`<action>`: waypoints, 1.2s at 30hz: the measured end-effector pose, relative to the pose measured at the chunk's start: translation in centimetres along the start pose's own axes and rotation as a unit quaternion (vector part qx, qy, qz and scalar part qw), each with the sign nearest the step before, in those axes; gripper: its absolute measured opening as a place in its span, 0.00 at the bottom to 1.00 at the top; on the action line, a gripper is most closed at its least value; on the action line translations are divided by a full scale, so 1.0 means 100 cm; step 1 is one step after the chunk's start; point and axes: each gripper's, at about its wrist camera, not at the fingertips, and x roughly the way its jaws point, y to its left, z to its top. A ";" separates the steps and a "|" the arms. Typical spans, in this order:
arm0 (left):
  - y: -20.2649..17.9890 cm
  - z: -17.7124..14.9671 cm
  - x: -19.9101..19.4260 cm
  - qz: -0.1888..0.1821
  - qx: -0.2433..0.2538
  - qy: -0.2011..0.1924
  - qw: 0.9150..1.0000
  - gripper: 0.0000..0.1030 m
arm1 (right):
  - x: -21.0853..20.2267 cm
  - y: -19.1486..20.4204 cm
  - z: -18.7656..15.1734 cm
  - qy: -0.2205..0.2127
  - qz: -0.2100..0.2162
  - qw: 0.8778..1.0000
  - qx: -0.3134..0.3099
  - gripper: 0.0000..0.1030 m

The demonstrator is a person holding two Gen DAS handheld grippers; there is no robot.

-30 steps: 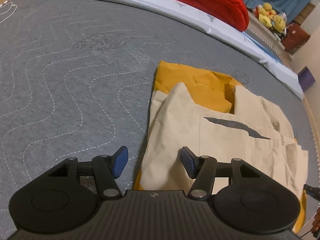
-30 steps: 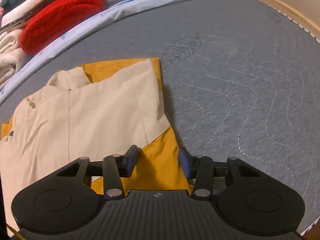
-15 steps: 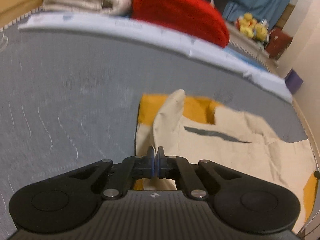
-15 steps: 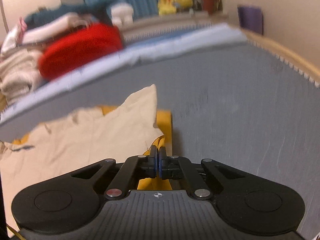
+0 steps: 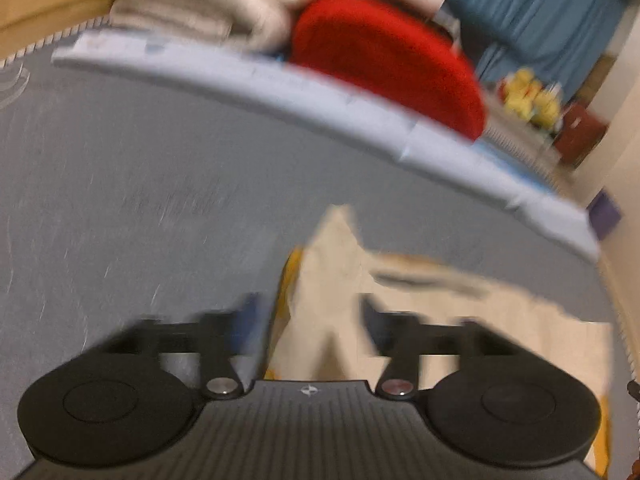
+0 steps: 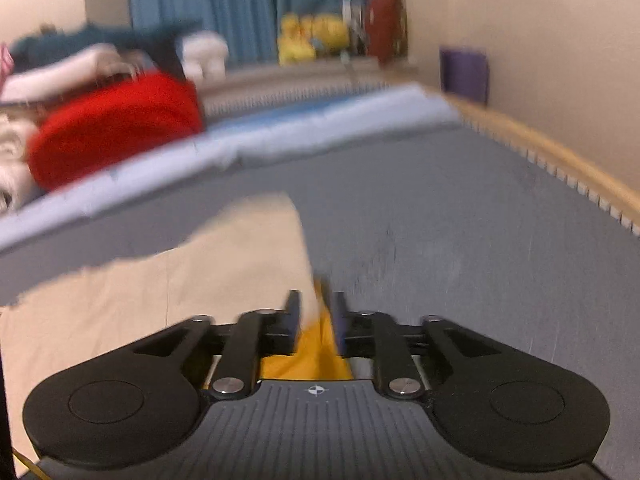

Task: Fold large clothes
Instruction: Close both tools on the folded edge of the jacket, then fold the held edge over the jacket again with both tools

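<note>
A cream and mustard-yellow garment (image 5: pixel 460 312) lies folded on the grey quilted bed (image 5: pixel 120 200); it also shows in the right wrist view (image 6: pixel 200 280). My left gripper (image 5: pixel 308 320) is open wide over the garment's left edge, with cloth between its fingers but not pinched. My right gripper (image 6: pixel 314 316) is partly open, its fingers standing apart around the yellow corner of the garment. Both views are blurred by motion.
A pale blue folded sheet (image 5: pixel 320 108) runs along the far side of the bed. Behind it lie a red blanket (image 5: pixel 384 56) and beige towels (image 5: pixel 208 4). Yellow plush toys (image 6: pixel 312 36) and a blue curtain (image 6: pixel 240 4) stand at the back. A wooden bed rail (image 6: pixel 560 160) runs on the right.
Both grippers closed on the garment's near edge, carried it forward over the rest, and have now opened again. More cream cloth covers the yellow.
</note>
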 end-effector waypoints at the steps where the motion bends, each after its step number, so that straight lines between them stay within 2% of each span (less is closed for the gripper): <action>1: 0.004 -0.003 0.004 0.004 0.002 0.019 1.000 0.65 | 0.004 -0.001 -0.003 0.021 0.003 1.000 0.002 0.35; 3: 0.014 -0.011 0.007 0.005 0.002 0.054 0.999 0.65 | 0.011 -0.001 -0.011 0.067 0.010 0.998 -0.002 0.41; 6: 0.029 -0.018 0.006 -0.009 -0.002 0.076 0.997 0.65 | 0.023 -0.004 -0.025 0.148 0.012 0.989 -0.014 0.42; 9: 0.037 -0.024 0.012 -0.012 0.002 0.095 0.995 0.61 | 0.021 -0.005 -0.033 0.161 0.010 0.987 -0.009 0.42; 10: 0.038 -0.027 0.014 -0.010 0.004 0.098 0.995 0.53 | 0.020 -0.005 -0.033 0.160 0.013 0.987 -0.008 0.42; 11: 0.039 -0.029 0.017 -0.008 0.006 0.101 0.995 0.40 | 0.019 -0.005 -0.033 0.158 0.014 0.987 -0.010 0.36; 12: 0.036 -0.030 0.019 -0.008 0.007 0.103 0.995 0.34 | 0.018 -0.003 -0.035 0.156 0.014 0.988 -0.012 0.30; 13: 0.034 -0.031 0.022 -0.012 0.008 0.105 0.994 0.22 | 0.017 -0.003 -0.035 0.154 0.014 0.988 -0.014 0.17; 14: 0.031 -0.030 0.024 -0.018 0.010 0.105 0.994 0.06 | 0.017 -0.002 -0.035 0.152 0.016 0.988 -0.014 0.08; 15: 0.028 -0.030 0.024 -0.022 0.015 0.103 0.994 0.00 | 0.016 -0.001 -0.035 0.148 0.019 0.989 -0.015 0.07; 16: 0.025 -0.029 0.023 -0.022 0.022 0.095 0.995 0.00 | 0.014 0.000 -0.035 0.142 0.021 0.989 -0.017 0.02; 18: 0.021 -0.024 0.014 -0.013 0.028 0.059 0.998 0.00 | 0.007 0.001 -0.030 0.115 0.027 0.993 -0.017 0.01; 21: 0.026 -0.012 -0.006 -0.020 -0.003 -0.009 1.000 0.00 | -0.010 -0.006 -0.012 0.032 0.032 0.999 0.014 0.00; 23: 0.030 -0.007 -0.018 0.005 -0.011 -0.056 0.998 0.00 | -0.022 -0.006 -0.005 -0.018 0.037 0.999 0.028 0.00; 24: 0.034 -0.005 -0.019 0.010 -0.021 -0.062 0.998 0.00 | -0.024 -0.003 -0.004 -0.031 0.031 0.999 0.023 0.00; 25: 0.036 -0.005 -0.017 0.014 -0.028 -0.055 0.998 0.00 | -0.021 -0.001 -0.005 -0.026 0.026 0.999 0.020 0.01; 27: 0.037 -0.008 -0.007 -0.002 -0.031 -0.014 0.999 0.00 | -0.001 -0.001 -0.010 0.034 0.026 0.999 0.031 0.03; 30: 0.024 -0.015 -0.006 -0.019 -0.002 0.002 1.000 0.00 | 0.020 -0.005 -0.022 0.104 0.001 0.994 0.032 0.13; 32: 0.020 -0.020 -0.004 -0.042 0.009 0.022 0.999 0.11 | 0.021 -0.008 -0.026 0.119 -0.006 0.992 0.032 0.29; 33: 0.021 -0.023 -0.003 -0.049 0.011 0.038 0.998 0.17 | 0.020 -0.011 -0.028 0.125 -0.003 0.992 0.037 0.31; 34: 0.020 -0.025 0.002 -0.045 0.016 0.052 0.998 0.31 | 0.021 -0.013 -0.030 0.133 0.003 0.990 0.043 0.33; 35: 0.016 -0.029 0.008 -0.030 0.026 0.062 0.997 0.36 | 0.020 -0.014 -0.032 0.140 0.007 0.989 0.047 0.33; 36: 0.013 -0.032 0.013 -0.013 0.037 0.072 0.997 0.37 | 0.020 -0.015 -0.035 0.148 0.010 0.988 0.049 0.33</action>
